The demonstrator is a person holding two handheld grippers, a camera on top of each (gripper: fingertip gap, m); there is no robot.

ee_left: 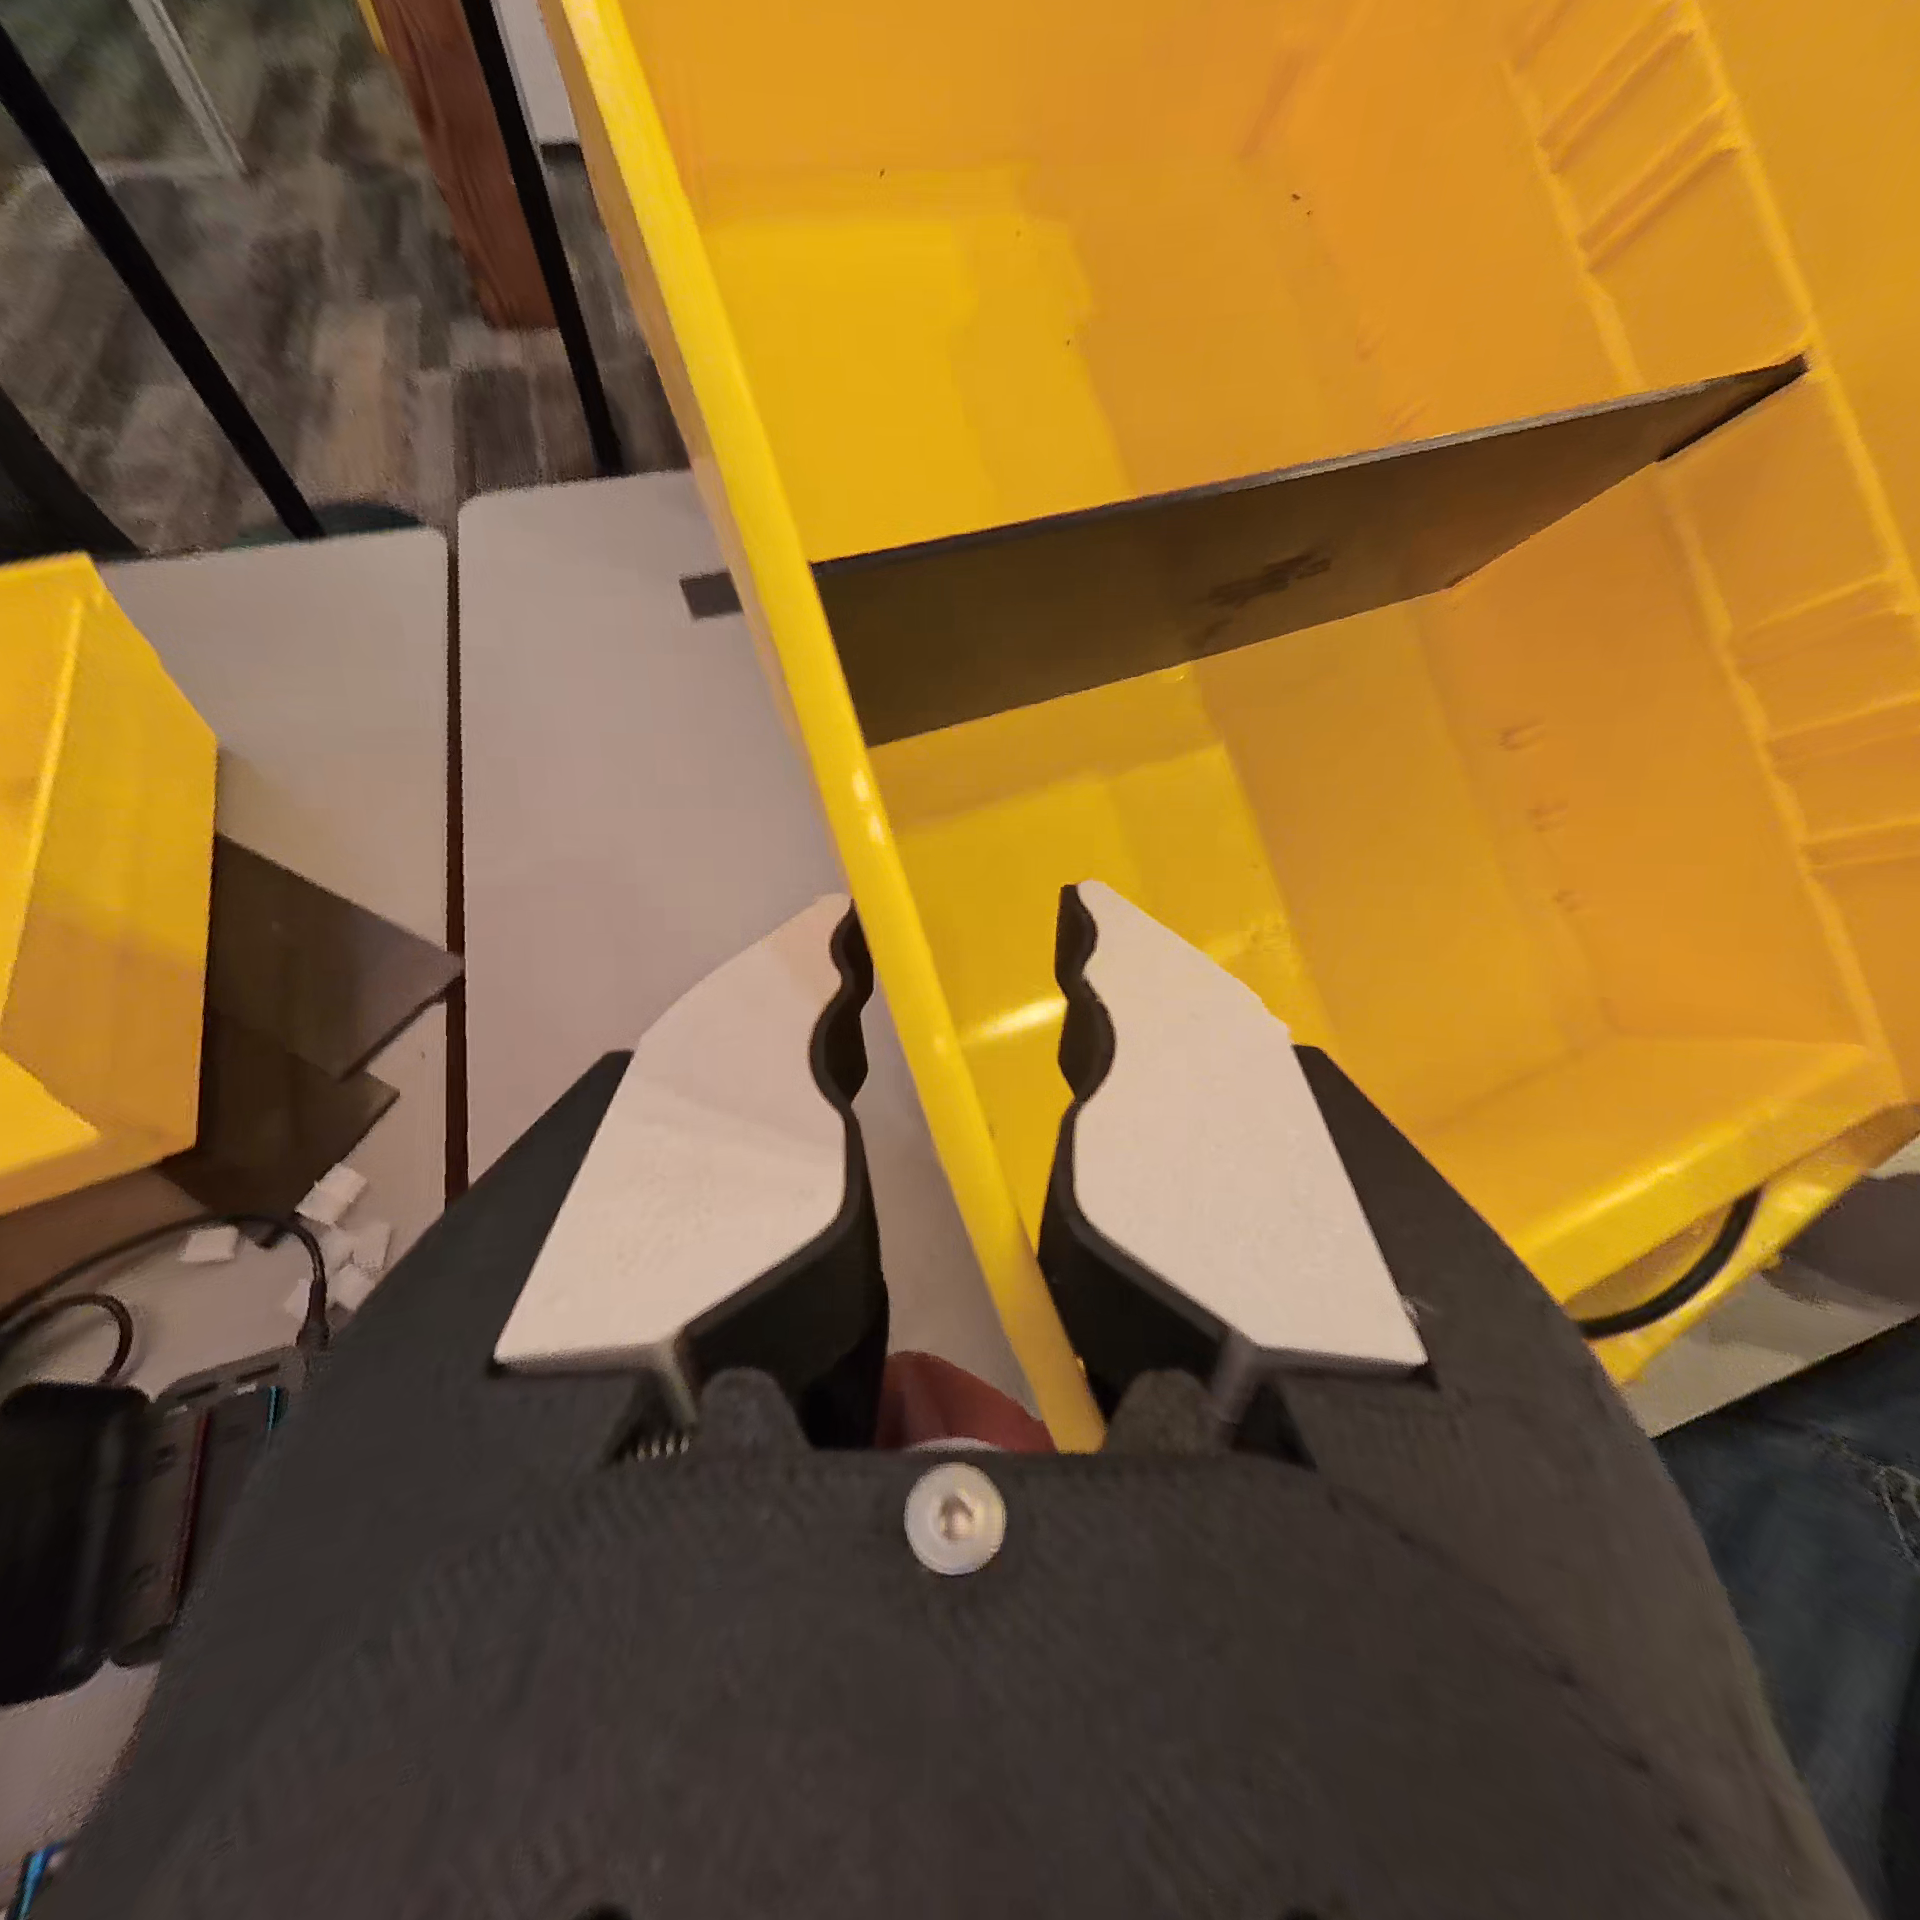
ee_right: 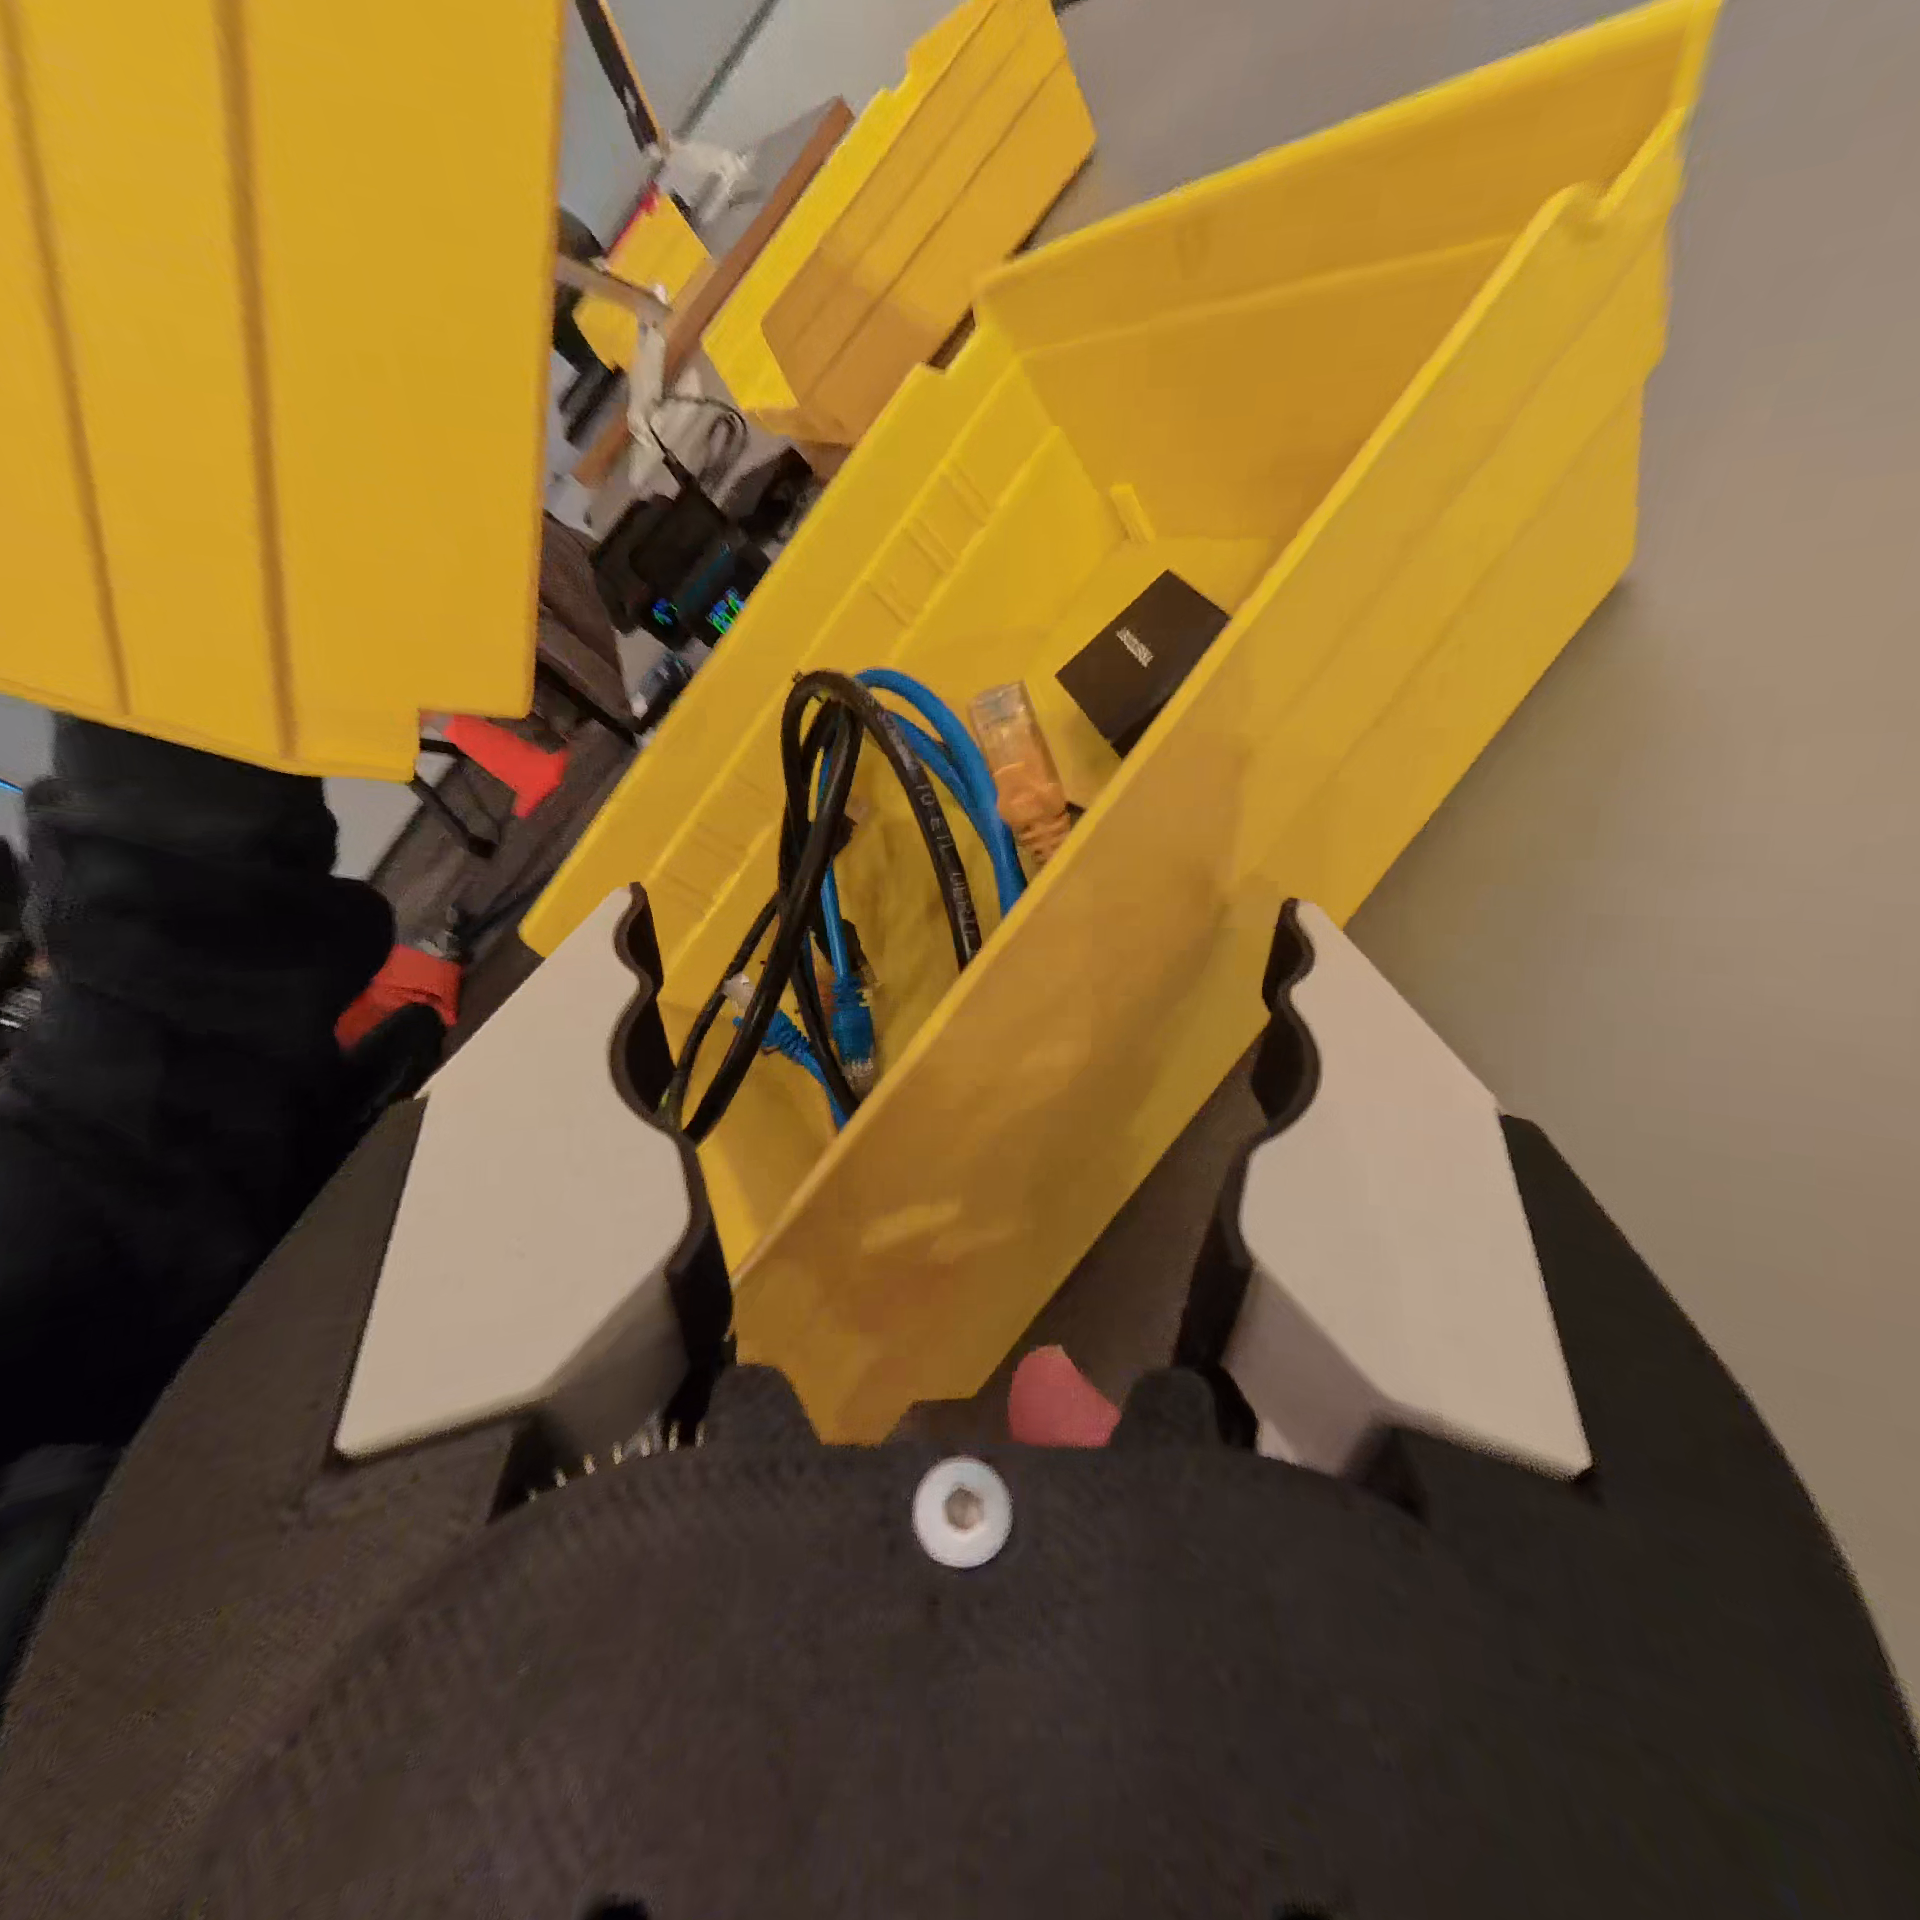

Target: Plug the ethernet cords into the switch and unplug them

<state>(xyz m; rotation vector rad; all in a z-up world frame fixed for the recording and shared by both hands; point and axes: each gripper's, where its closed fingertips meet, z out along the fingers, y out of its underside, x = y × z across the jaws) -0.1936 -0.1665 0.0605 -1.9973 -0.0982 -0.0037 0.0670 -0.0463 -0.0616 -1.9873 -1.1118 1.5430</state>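
A black switch point(ee_right: 1143, 649) lies in a yellow bin point(ee_right: 1299, 727) with coiled blue point(ee_right: 966, 748), black point(ee_right: 821, 831) and orange point(ee_right: 1023, 769) ethernet cords. My right gripper point(ee_right: 961, 977) is open wide, its fingers either side of this bin's near corner, and holds nothing. My left gripper point(ee_left: 961, 977) is closed on the side wall of a second yellow bin point(ee_left: 1351, 312), which holds only a black divider point(ee_left: 1247, 582). That bin is tilted, seems raised off the table, and shows at the upper left of the right wrist view point(ee_right: 260, 364).
More yellow bins stand behind point(ee_right: 914, 239) and to the left point(ee_left: 83, 883). Black sheets point(ee_left: 312, 966), white scraps, a black device and cables point(ee_left: 94, 1507) lie on the grey table point(ee_left: 603, 779). A person's jeans point(ee_left: 1787, 1507) show at the right.
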